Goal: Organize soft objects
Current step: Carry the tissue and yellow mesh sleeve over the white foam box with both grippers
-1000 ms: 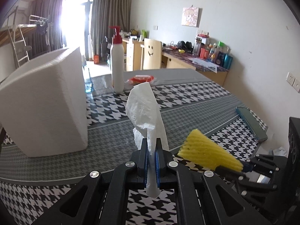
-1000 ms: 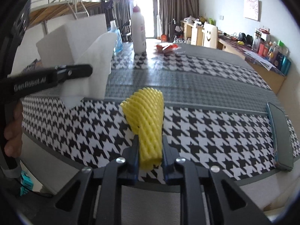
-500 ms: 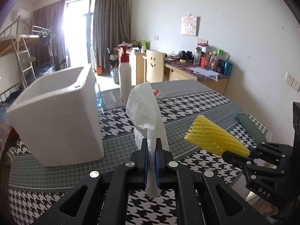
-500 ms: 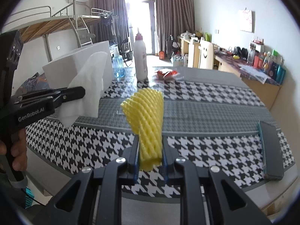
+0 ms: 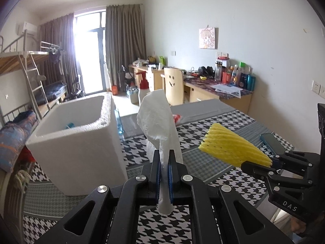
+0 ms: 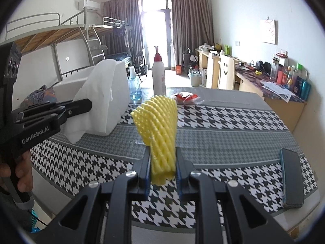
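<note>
A: What else is on the bench (image 6: 233, 134)?

B: An open white foam box (image 5: 81, 142) at the left edge, a pump bottle (image 6: 159, 75) and a spray bottle (image 6: 134, 87) at the far edge, a red packet (image 6: 185, 97) beside them, and a phone (image 6: 291, 179) along the right edge. The box stands just left of the tissue.

A: And the soft things?

B: The left gripper (image 5: 164, 170) is clamped on a white tissue (image 5: 160, 122) that stands upright above the bench. The right gripper (image 6: 162, 162) pinches a yellow foam net (image 6: 160, 126) by its lower end, long axis upright, fanning out on top.

A: The hands?

B: Both grippers are held side by side above the near edge, tipped slightly downward; a hand (image 6: 16, 172) grips the left handle.
</note>
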`<state>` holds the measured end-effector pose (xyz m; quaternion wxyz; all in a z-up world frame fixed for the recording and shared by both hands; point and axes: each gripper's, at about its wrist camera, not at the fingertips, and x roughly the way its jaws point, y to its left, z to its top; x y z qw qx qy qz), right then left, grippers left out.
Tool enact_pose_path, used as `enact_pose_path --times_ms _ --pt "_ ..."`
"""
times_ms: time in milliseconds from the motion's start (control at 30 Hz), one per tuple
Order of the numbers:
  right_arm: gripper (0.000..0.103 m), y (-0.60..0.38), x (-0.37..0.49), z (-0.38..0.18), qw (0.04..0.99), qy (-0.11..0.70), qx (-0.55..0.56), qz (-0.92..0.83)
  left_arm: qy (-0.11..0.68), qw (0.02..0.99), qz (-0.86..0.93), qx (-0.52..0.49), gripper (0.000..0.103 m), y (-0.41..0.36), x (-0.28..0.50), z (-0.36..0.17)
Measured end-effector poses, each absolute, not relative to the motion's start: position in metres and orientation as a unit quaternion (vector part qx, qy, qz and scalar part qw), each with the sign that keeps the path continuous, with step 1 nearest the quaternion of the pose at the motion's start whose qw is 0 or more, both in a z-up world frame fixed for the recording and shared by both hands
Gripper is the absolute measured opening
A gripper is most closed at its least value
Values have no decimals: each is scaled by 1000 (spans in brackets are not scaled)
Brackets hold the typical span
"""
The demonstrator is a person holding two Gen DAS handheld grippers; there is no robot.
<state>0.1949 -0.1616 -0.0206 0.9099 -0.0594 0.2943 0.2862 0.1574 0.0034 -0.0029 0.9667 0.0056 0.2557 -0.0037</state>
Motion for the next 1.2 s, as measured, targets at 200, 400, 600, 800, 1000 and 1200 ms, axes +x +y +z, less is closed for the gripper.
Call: enact_pose_path --times_ms 200,400,600,800,1000,1200 --pt "24 -157 196 -9 915 277 -55 289 246 969 -2 7 7 6 157 4" --pt "24 -155 200 -1 916 267 -51 295 237 971 -6 5 7 9 154 11" --pt "24 -152 202 5 917 258 -48 300 232 973 5 7 7 14 155 15" --pt "24 -146 204 13 917 249 -48 307 223 975 12 7 7 23 156 23" --pt "24 -139 205 21 917 237 -49 316 216 976 16 6 7 30 156 28" --pt "24 -135 208 24 917 232 -50 320 211 977 21 5 7 35 156 34"
